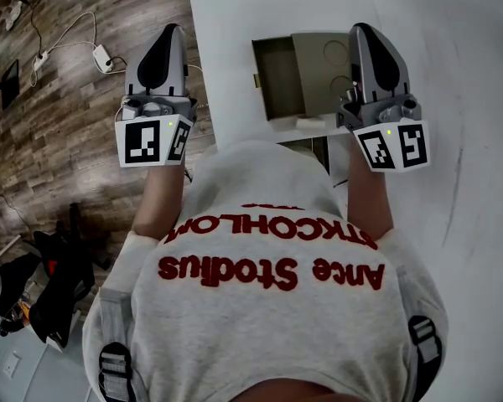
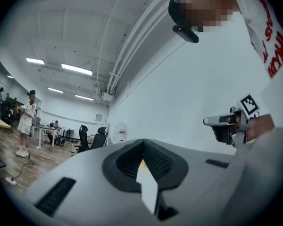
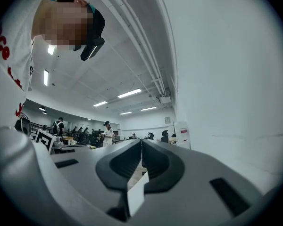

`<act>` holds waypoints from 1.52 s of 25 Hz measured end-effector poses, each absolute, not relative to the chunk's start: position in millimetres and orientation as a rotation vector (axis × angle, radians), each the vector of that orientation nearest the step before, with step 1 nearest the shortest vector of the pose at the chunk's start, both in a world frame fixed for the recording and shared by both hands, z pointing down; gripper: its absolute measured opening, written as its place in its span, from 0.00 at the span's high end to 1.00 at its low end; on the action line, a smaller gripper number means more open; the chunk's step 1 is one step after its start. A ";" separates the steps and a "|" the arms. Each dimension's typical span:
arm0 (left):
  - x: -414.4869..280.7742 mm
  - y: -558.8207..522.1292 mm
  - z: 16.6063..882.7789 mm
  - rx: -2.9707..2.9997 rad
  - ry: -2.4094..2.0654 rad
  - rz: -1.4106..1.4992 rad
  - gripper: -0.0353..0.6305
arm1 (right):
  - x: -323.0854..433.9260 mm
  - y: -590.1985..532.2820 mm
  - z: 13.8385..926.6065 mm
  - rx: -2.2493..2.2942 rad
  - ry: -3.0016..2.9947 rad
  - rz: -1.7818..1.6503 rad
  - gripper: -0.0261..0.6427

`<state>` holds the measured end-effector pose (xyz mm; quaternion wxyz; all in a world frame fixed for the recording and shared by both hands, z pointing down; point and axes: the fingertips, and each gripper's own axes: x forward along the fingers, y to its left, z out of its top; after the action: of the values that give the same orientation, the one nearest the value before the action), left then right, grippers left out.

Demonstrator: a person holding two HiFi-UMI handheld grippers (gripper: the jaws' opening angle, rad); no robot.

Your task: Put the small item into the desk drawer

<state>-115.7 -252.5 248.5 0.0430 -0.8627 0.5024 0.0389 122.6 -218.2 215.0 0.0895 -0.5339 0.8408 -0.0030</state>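
- Looking down, I see the tan, box-shaped desk drawer [image 1: 298, 74] pulled out of the flat white counter [image 1: 235, 23]. The place for the thing is ready.
- My grey plastic left gripper [image 1: 169, 32] is closed. Its two dark pads meet at the tip and nothing is in it.
- My grey plastic right gripper [image 1: 362, 30] is closed too, and it holds nothing.
- I hold both up in front of my chest. The left one is over the brown wooden floor [image 1: 75, 90] beside the counter. The right one is over the front of the drawer.
- I cannot find the small item for sure. A faint round shape [image 1: 335, 54] shows on the bottom of the drawer. It may be the item, or only a mark.
- My guess goes two ways. If the item is already inside, only shutting the drawer may be left. If it is not, I have not picked it up yet. I cannot tell which.
- My light grey sweatshirt [image 1: 268, 325] has fuzzy red letters that look upside down from the head view. The big line looks like "Acne Studios". The line above it looks like "STOCKHOLM", but a fold hides part of it.
- Each gripper's cube has black-and-white square markers and no words.
- Far off in the left gripper view stands a white thing with a red stripe [image 2: 119, 132]. Its print is too small to read.
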 end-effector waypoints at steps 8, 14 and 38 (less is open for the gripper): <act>-109.4 -240.8 267.7 -2.658 1.600 0.089 0.94 | 128.9 -211.6 239.5 -1.570 2.582 -0.098 0.95; -102.6 -232.2 309.4 -2.715 1.637 0.035 0.94 | 136.8 -201.8 287.0 -1.614 2.624 -0.223 0.94; -78.5 -203.6 423.0 -2.911 1.624 -0.211 0.94 | 125.9 -77.3 546.9 -1.614 3.208 -0.966 0.73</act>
<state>-78.5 -203.6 423.0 -0.0993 -0.8673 0.4838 -0.0628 125.9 -77.3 546.9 -0.2845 -0.4162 0.8269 -0.2490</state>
